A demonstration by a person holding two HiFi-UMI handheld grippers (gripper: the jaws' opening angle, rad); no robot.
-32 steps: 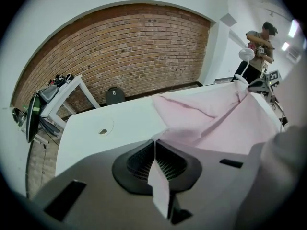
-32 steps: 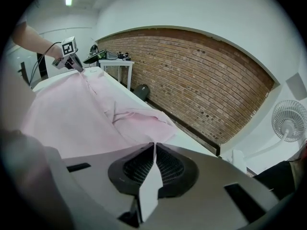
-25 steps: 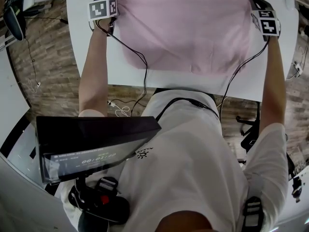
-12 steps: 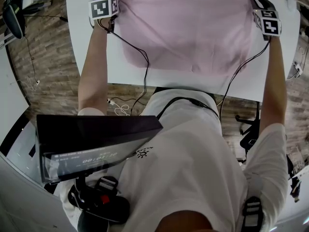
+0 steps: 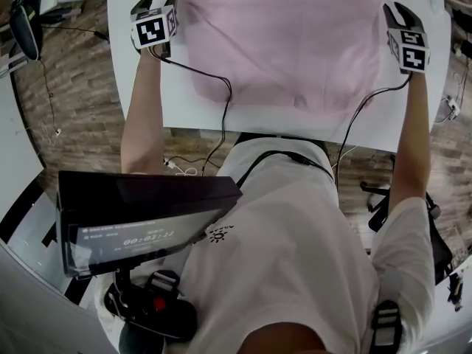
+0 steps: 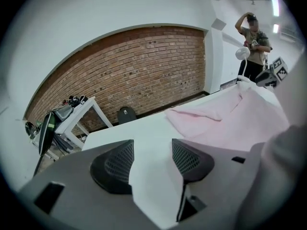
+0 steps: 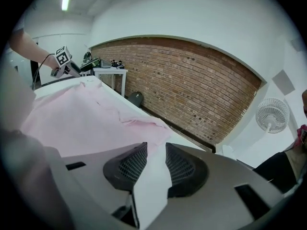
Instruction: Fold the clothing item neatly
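Brown wooden floor (image 5: 66, 124) shows round the white tabletop (image 5: 177, 102) in the head view. A pink garment (image 5: 287, 43) lies flat across the middle of the tabletop, running toward the far edge and out past the top of the picture. The left claw (image 5: 156, 0) is just beside the garment's left side, and the right claw (image 5: 398, 13) is just beside its right side. A second ago both were lower, right at those sides of the cloth. Both have just been opening, so the fold they were laying looks set down and let go. The garment's width runs from the tabletop's left edge toward its right edge, with a rounded border facing the near edge. That crosswise line seems to be the long axis, though the far end is cut off.

Left gripper view, with a brick wall (image 6: 139, 66) behind: the pads stand wide apart over bare tabletop. Nothing is between them, and the garment lies off to the right.

Right gripper view: the pads are partly apart and hold nothing. A corner of the garment lies just beyond the left pad.
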